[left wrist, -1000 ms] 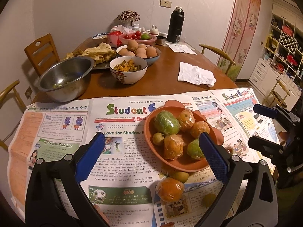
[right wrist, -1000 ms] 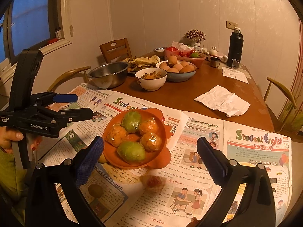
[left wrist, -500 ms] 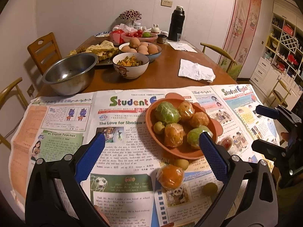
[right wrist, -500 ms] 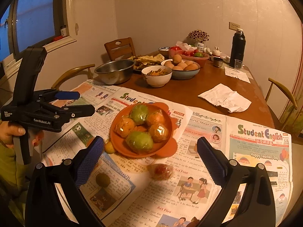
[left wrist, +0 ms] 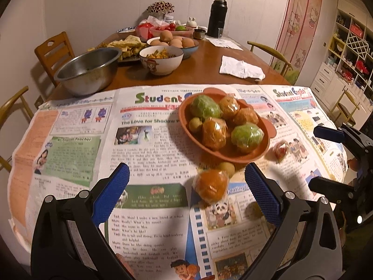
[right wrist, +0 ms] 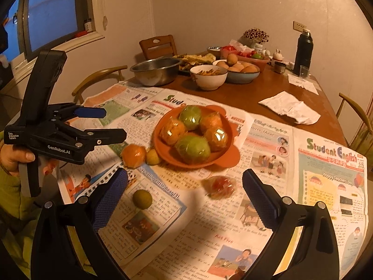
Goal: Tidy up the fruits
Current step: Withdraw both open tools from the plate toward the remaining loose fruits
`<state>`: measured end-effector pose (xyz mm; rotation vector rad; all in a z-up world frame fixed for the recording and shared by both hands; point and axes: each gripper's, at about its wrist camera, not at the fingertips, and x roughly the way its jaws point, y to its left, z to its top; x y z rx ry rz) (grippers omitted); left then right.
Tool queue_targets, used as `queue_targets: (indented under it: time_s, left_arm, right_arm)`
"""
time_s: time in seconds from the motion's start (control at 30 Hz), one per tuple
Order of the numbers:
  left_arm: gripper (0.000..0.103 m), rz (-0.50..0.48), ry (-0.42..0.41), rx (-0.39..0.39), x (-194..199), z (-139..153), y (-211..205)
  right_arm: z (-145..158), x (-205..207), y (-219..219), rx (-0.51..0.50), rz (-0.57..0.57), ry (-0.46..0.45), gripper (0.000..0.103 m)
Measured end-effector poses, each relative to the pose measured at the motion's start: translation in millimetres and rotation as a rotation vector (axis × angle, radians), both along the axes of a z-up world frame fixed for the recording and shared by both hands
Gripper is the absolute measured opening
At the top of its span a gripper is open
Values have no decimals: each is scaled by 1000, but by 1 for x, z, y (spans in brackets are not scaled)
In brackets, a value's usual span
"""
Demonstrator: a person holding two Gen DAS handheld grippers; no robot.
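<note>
An orange plate (left wrist: 262, 150) (right wrist: 229, 159) on newspaper holds several wrapped orange and green fruits. Beside it lie a wrapped orange (left wrist: 211, 185) (right wrist: 133, 155), a small green fruit (left wrist: 226, 168) (right wrist: 152, 156), another small green fruit (right wrist: 142, 199) and a wrapped red fruit (left wrist: 281, 150) (right wrist: 220, 186). My left gripper (left wrist: 186, 196) (right wrist: 113, 123) is open and empty, just short of the wrapped orange. My right gripper (right wrist: 185, 198) (left wrist: 324, 156) is open and empty, with the red fruit and the lone green fruit ahead between its fingers.
Newspapers (left wrist: 149, 126) cover the near half of the wooden table. Farther back stand a steel bowl (left wrist: 87, 72), a white food bowl (left wrist: 160, 60), a bowl of eggs (left wrist: 177, 43), a black thermos (left wrist: 216, 16) and a white cloth (left wrist: 241, 67). Chairs ring the table.
Both grippers have drawn back and lifted, so the plate and loose fruits sit farther ahead. Both stay open and empty. No fruit has moved.
</note>
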<state>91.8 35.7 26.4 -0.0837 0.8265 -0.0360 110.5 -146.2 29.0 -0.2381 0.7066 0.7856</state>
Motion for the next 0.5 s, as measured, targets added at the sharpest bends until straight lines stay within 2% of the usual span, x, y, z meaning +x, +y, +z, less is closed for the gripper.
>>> queue_targets:
  time_s: [0.5]
  left_arm:
    - [93, -12, 30, -14, -7, -15, -3]
  right_arm:
    - [-22, -17, 16, -45, 37, 34, 98]
